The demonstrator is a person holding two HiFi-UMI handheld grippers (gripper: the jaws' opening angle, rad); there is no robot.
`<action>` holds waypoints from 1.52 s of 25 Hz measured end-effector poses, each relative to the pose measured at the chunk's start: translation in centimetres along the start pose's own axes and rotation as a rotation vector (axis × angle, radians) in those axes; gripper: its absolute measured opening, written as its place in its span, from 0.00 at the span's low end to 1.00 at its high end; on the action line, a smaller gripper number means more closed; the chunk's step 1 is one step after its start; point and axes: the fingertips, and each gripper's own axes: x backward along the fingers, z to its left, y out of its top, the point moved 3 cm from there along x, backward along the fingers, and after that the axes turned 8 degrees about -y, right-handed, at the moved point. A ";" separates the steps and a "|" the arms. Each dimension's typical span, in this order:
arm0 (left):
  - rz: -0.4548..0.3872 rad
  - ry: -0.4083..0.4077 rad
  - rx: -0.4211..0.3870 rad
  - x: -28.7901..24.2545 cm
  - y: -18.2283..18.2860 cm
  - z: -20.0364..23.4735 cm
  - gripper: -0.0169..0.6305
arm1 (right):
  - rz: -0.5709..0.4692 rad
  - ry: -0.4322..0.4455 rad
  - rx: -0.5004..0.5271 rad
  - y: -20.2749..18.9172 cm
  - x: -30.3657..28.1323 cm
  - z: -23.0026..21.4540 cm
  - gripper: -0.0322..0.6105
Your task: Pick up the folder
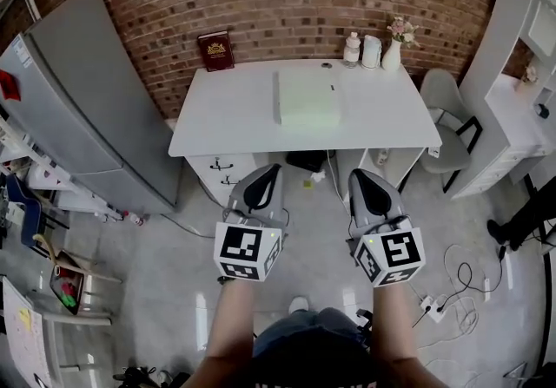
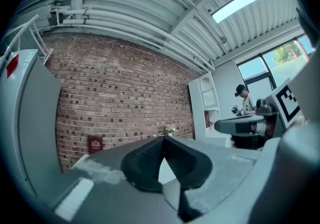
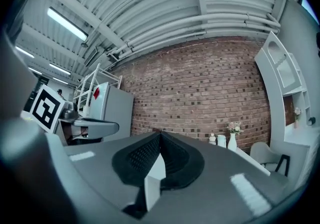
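A pale green folder [image 1: 307,100] lies flat in the middle of the white table [image 1: 226,121] against the brick wall. My left gripper [image 1: 274,168] and right gripper [image 1: 358,174] are held side by side in front of the table's near edge, above the floor, both pointing at the table. Both are shut with nothing between the jaws. In the left gripper view the left gripper [image 2: 163,139] has its jaws closed to a thin line, and the right gripper [image 3: 160,133] looks the same in its own view. The folder is hidden in both gripper views.
A dark red book [image 1: 215,50] leans on the wall at the table's back left. Two white bottles [image 1: 361,50] and a flower vase [image 1: 395,43] stand at the back right. A grey cabinet [image 1: 78,108] is left, a chair [image 1: 447,121] right, cables [image 1: 460,286] on the floor.
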 end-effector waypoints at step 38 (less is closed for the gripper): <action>0.162 0.137 -0.005 -34.1 -5.3 22.6 0.02 | 0.092 0.062 0.095 -4.7 -40.3 -18.3 0.05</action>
